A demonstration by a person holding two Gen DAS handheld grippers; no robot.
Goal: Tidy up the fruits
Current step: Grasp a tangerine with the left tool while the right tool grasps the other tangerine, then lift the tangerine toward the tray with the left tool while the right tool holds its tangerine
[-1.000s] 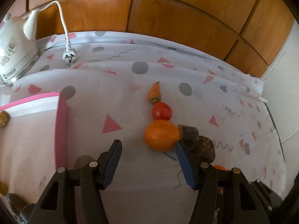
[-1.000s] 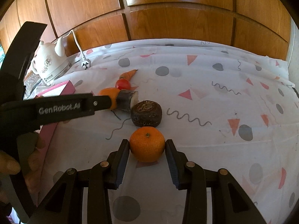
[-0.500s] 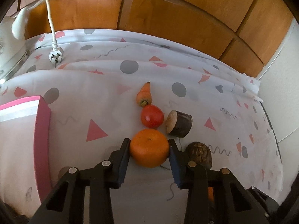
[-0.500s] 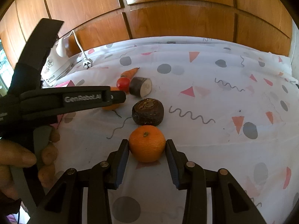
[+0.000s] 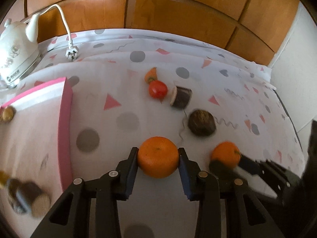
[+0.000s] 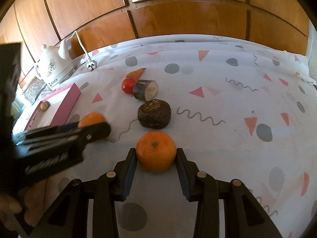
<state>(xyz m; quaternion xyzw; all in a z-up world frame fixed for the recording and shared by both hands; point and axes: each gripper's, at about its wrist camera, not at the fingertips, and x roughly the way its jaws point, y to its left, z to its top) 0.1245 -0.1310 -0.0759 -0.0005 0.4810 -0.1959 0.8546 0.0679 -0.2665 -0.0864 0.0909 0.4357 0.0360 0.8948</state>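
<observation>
L wrist: left gripper [image 5: 158,159] is clamping an orange [image 5: 158,156] just off the cloth, beside the pink box [image 5: 66,123]. Looks like the carry step; next it needs swinging over the box wall.

R wrist: right gripper [image 6: 156,154] is pinching a mandarin [image 6: 156,150] resting near the dark round root [image 6: 154,114]; lift next.

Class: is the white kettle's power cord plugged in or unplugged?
Unplugged. The plug lies loose on the patterned cloth, prongs bare, at the end of the cord running from the kettle.
</observation>
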